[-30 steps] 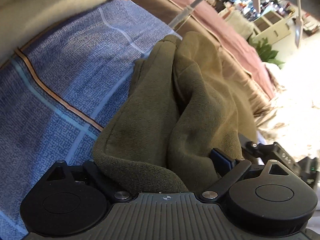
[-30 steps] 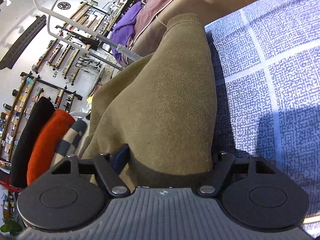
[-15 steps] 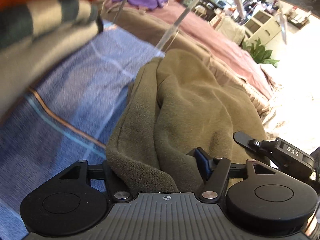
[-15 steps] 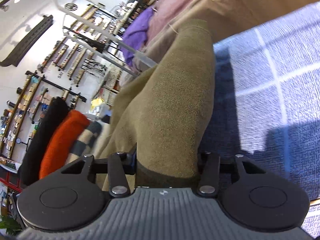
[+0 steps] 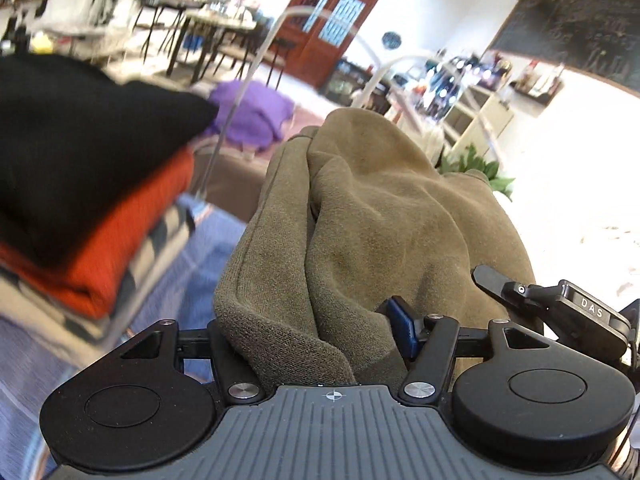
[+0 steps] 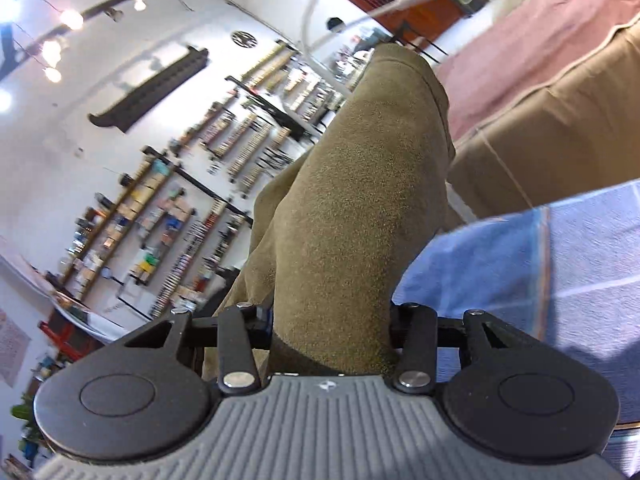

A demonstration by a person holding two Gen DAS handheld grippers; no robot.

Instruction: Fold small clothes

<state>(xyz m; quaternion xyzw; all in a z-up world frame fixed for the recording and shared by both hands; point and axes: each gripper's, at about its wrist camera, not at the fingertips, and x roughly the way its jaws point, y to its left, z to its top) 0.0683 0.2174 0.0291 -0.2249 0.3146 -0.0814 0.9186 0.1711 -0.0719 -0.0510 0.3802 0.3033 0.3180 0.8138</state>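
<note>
We are clamping our left gripper (image 5: 320, 336) on a bunched edge of the olive-green knitted garment (image 5: 380, 216), carried clear of the blue checked cloth (image 5: 192, 280) at seven o'clock; our right gripper (image 6: 332, 332) is pinching its other edge, so it hangs for folding.

A red-brown wooden door (image 5: 328, 32) stood in the white far wall, a chalkboard (image 5: 576, 40) hung to its right, and stocked wall shelves (image 6: 168, 232) ran under bright ceiling lights (image 6: 60, 20).
</note>
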